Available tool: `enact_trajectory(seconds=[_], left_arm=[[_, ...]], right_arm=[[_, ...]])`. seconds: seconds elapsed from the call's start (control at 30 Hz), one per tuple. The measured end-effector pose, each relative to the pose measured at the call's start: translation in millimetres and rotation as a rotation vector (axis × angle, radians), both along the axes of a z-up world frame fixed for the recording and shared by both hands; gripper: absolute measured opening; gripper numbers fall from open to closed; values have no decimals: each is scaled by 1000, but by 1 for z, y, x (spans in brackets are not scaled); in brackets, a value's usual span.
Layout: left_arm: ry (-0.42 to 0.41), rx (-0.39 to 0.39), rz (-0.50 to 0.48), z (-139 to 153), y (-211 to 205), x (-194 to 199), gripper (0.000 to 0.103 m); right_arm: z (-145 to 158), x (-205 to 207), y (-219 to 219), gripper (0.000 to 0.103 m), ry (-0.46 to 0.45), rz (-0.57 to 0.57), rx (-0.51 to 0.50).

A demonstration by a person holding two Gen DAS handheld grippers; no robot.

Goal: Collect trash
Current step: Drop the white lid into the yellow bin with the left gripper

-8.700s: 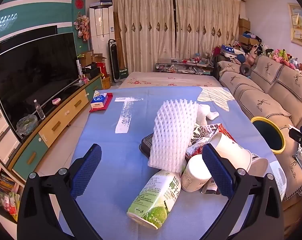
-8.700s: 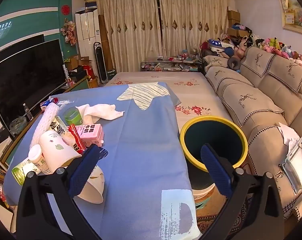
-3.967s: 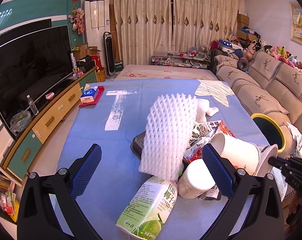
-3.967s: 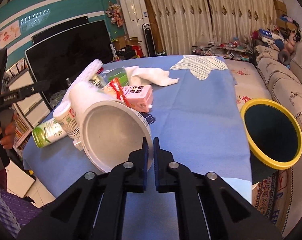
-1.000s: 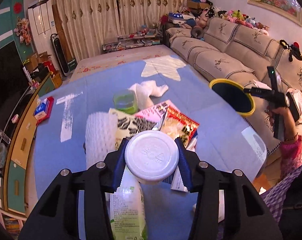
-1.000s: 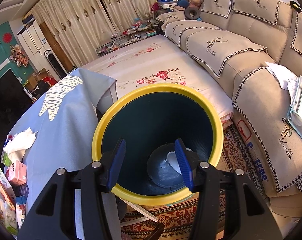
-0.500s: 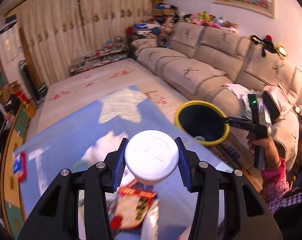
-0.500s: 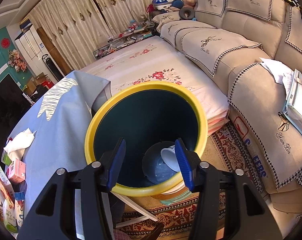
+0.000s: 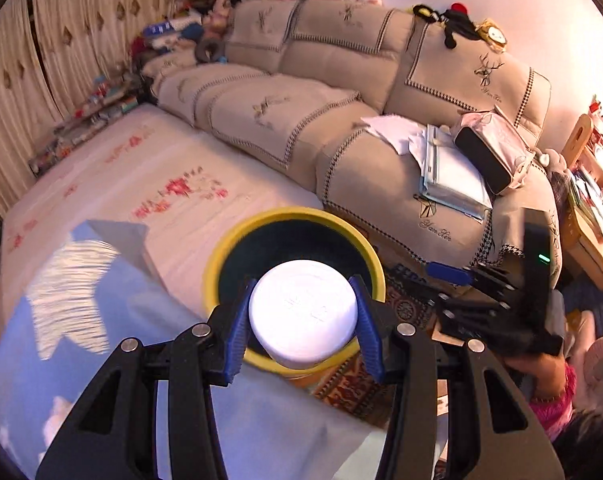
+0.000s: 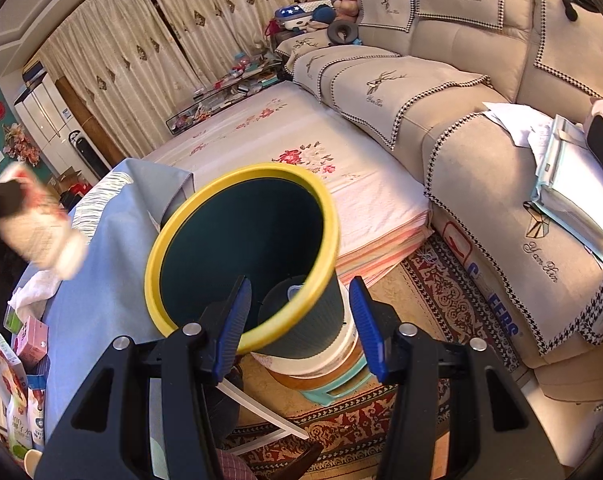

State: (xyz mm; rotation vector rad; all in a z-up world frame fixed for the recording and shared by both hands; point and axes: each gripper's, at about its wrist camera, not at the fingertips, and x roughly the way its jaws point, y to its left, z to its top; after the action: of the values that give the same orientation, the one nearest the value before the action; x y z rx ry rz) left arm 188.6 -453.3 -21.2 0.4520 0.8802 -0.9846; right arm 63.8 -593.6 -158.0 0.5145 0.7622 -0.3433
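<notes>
**Bottle over the bin, ready to drop**

Above the yellow rim of the bin (image 9: 366, 254), the left gripper (image 9: 304, 317) held a white-capped bottle (image 9: 304, 312), its 2 blue pads pressed against the sides just under the cap. In the left wrist view the cap sat in front of the dark opening; in the right wrist view the same bottle (image 10: 37, 227) hung blurred at the far left, over the blue tablecloth (image 10: 101, 280) and short of the rim (so it probably had not cleared the edge). The right gripper (image 10: 299, 326) stood open and empty beside the bin, with trash already visible at the bottom.

To do this step well, the bottle likely needed carrying further until it hung squarely over the opening, then tipping base-down before the pads parted. A release too near the rim risked a bounce onto the patterned rug (image 10: 433, 304). The right gripper was best drawn aside.
</notes>
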Motion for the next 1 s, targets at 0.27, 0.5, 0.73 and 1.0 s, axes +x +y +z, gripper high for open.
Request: enact_trajectory(seconds=[0.27, 0.5, 0.73, 1.0], left_arm=[[118, 157, 76, -107, -68, 52, 47], [210, 241, 154, -167, -66, 76, 47], [149, 220, 181, -147, -49, 71, 51], [-10, -9, 283, -8, 42, 37, 73]], right_arm=[[1, -24, -4, 49, 6, -25, 6], [0, -31, 0, 49, 8, -31, 14], [9, -35, 9, 49, -8, -17, 7], [14, -37, 34, 49, -29, 67, 2]])
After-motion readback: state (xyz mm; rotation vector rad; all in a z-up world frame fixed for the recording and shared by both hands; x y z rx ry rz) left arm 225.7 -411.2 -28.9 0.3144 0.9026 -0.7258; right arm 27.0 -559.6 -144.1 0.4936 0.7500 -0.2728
